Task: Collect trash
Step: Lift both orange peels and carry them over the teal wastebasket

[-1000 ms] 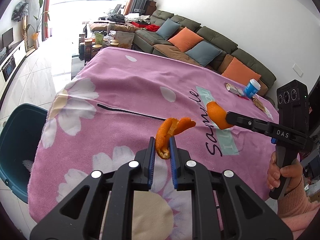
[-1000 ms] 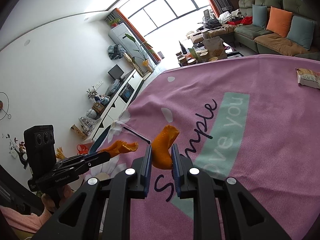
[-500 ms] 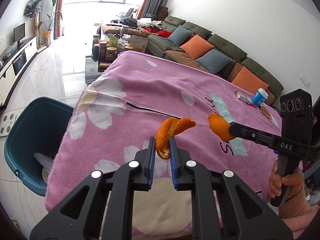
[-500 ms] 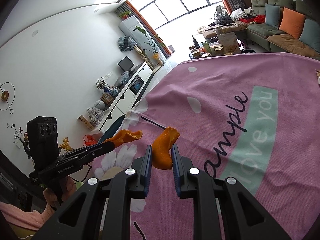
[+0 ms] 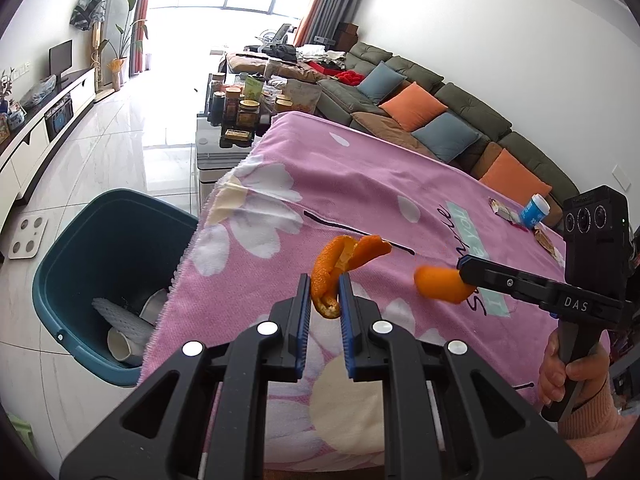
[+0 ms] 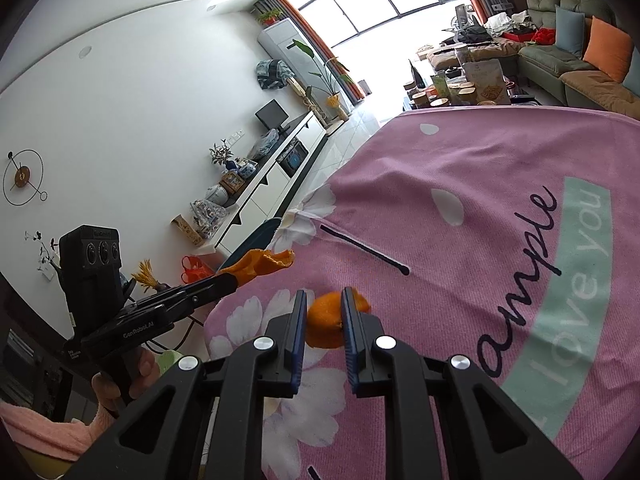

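Left gripper (image 5: pixel 325 294): the jaws are clamped on a curled strip of orange peel (image 5: pixel 340 264). The lower end of the strip sits between the blue pads; the upper end curls out beyond the fingertips toward 1 o'clock. The strip hangs clear above the pink cloth (image 5: pixel 360 184).

Right gripper (image 6: pixel 323 320): the jaws have just been closing, and a rounded piece of orange peel (image 6: pixel 326 326) is pinched between the pads, bulging slightly past the right-hand pad. In the left wrist view this same piece shows at 3 o'clock from the left gripper, at the tip of the right gripper's fingers, held above the cloth.

Surroundings, left wrist view:
- The pink cloth, printed with white flowers and lettering, covers the table and fills the centre of the frame.
- A teal bin (image 5: pixel 80 240) stands on the floor at 9 o'clock, just beside the cloth's edge. White items lie inside it; their kind cannot be told.
- A blue-and-white cup (image 5: pixel 534 210) and flat wrappers (image 5: pixel 502 208) lie on the far part of the cloth at 2 o'clock.
- A person's hand (image 5: pixel 568 372) grips the right gripper's handle at 4 o'clock; a pink sleeve (image 5: pixel 596 436) shows below it.
- A sofa (image 5: pixel 420 92) with orange and blue cushions runs along the wall at 1 o'clock.
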A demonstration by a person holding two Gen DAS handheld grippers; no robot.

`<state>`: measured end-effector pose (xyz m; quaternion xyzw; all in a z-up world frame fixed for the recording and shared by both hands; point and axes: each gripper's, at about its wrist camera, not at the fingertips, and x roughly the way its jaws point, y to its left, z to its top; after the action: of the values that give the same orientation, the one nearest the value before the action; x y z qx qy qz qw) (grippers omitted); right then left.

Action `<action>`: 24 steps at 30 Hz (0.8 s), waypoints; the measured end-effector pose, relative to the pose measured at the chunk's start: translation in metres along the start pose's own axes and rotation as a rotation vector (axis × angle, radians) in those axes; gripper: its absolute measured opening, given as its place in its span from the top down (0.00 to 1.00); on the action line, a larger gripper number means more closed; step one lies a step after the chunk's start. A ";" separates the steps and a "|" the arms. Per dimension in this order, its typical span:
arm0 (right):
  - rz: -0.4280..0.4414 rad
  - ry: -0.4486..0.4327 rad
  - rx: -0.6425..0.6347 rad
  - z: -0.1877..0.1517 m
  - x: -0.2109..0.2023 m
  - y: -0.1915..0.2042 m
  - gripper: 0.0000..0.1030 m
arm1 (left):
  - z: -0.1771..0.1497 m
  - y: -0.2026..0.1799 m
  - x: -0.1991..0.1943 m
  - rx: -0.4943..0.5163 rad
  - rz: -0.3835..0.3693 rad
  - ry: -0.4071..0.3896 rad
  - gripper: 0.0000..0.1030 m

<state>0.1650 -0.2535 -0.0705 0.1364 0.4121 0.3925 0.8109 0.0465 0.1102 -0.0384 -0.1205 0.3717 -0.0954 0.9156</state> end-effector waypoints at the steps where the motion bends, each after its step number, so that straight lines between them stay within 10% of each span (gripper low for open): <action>1: 0.006 0.002 -0.001 0.001 0.001 0.001 0.89 | 0.000 0.003 -0.001 -0.004 0.004 -0.003 0.86; 16: -0.071 0.067 0.005 -0.009 0.014 -0.006 0.67 | -0.006 0.021 -0.001 -0.042 0.012 0.008 0.86; 24: -0.148 0.102 -0.065 -0.019 0.016 0.002 0.80 | -0.008 0.023 0.003 -0.050 0.010 0.016 0.86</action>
<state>0.1549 -0.2423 -0.0904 0.0592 0.4489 0.3512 0.8195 0.0452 0.1299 -0.0528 -0.1406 0.3817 -0.0824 0.9098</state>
